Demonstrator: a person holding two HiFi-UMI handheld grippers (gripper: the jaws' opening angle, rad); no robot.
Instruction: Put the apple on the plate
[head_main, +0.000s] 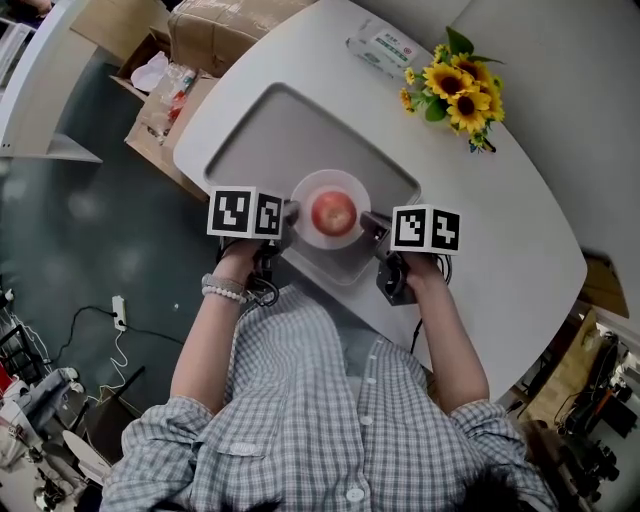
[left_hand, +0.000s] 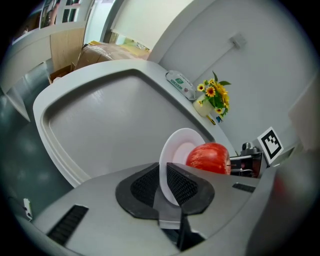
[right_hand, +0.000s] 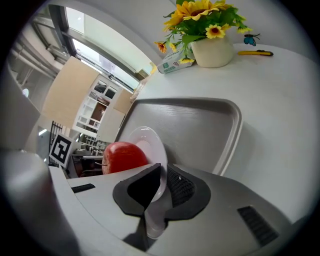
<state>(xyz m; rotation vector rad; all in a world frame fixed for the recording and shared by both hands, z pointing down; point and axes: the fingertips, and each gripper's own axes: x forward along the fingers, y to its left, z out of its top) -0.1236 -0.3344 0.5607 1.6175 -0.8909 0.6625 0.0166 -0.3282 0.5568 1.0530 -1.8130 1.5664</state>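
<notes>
A red apple (head_main: 334, 212) lies on a small white plate (head_main: 312, 190), which is above the near end of a grey tray (head_main: 260, 130). My left gripper (head_main: 288, 216) is shut on the plate's left rim and my right gripper (head_main: 372, 226) is shut on its right rim. In the left gripper view the plate (left_hand: 176, 145) stands edge-on between the closed jaws of the left gripper (left_hand: 165, 184), with the apple (left_hand: 209, 157) just beyond. The right gripper view shows the same from the other side: plate (right_hand: 148, 141), apple (right_hand: 124, 156), right gripper (right_hand: 161, 188).
A pot of sunflowers (head_main: 460, 88) and a tissue pack (head_main: 382, 48) stand at the far side of the white table (head_main: 520, 230). Cardboard boxes (head_main: 190, 50) sit on the floor beyond the table's left edge. A yellow tool (right_hand: 255, 52) lies by the flower pot.
</notes>
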